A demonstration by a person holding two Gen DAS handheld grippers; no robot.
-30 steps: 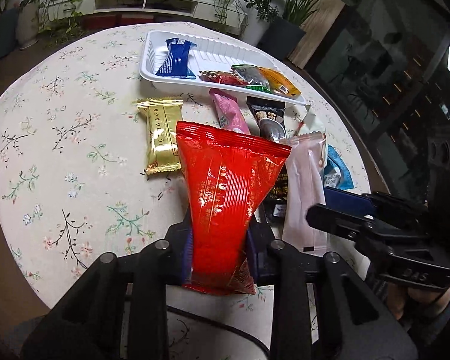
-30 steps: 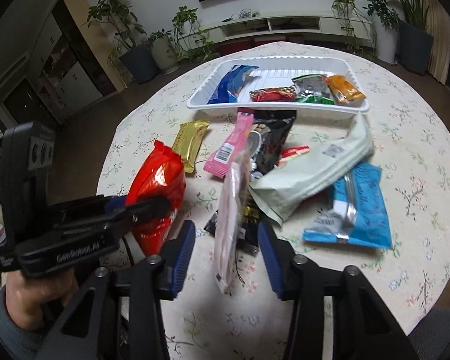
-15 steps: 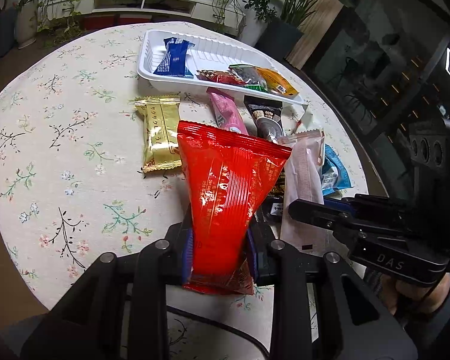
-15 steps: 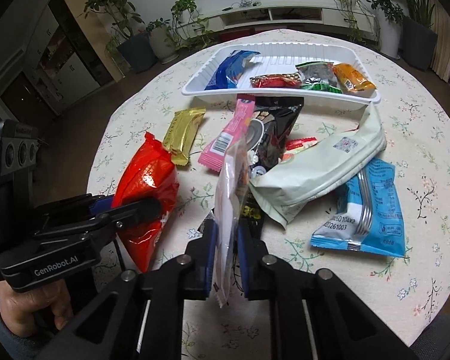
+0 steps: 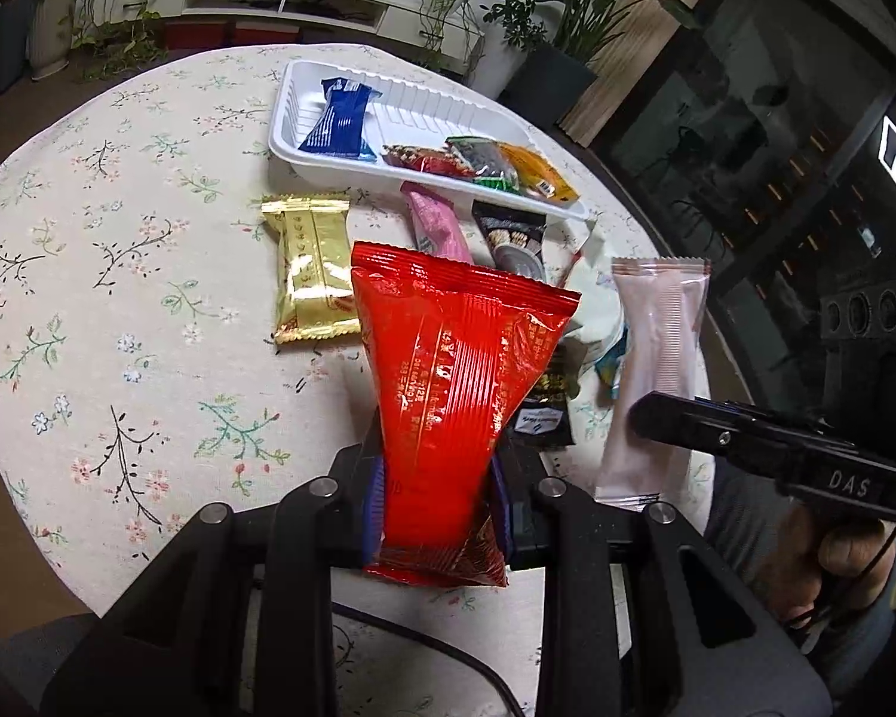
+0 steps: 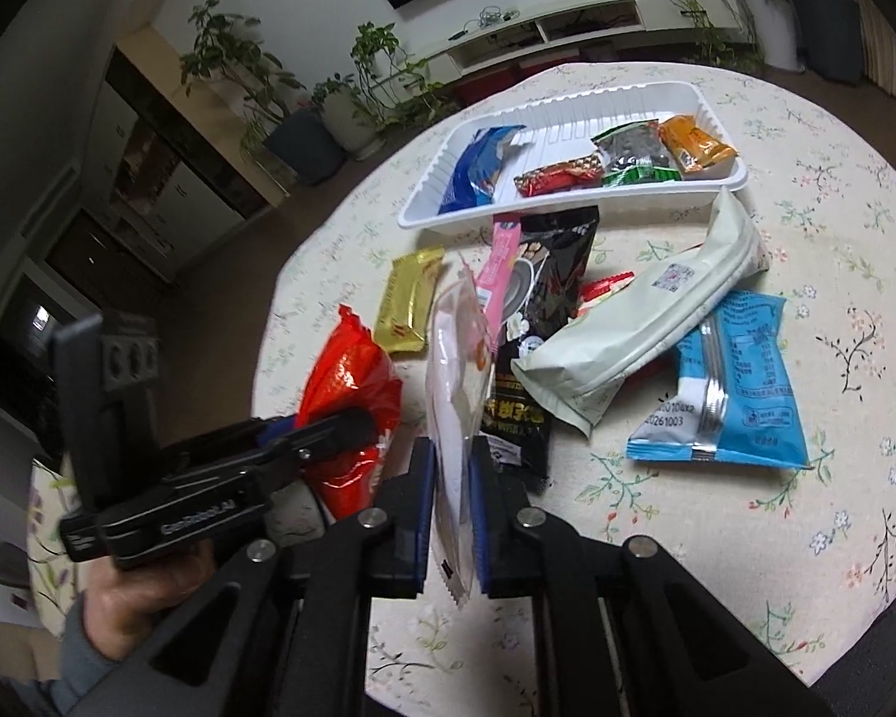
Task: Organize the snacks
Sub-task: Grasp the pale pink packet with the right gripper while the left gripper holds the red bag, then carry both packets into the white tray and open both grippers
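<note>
Left wrist view first: your left gripper is pinching the red bag near its bottom seam, and the bag stands up from the fingers with its long axis running away from you toward the tray. The tray lies straight beyond the bag's top edge, across the gold pack and the pink bar, which sit on the cloth just short of the tray's near rim. Off to the tray's near right, your right gripper holds the pale sachet upright, its long axis also pointing roughly at the tray. Right wrist view next: your right gripper has its jaws pressed on the lower part of the pale sachet, having just closed on it, and the sachet rises thin-edge-on between the pads. From here the tray lies ahead and a little right, with the black pack and the loose pile between. I judge both hands about equally far from the tray, the left facing its emptier end near the blue pack; carry each pack over the near rim.
</note>
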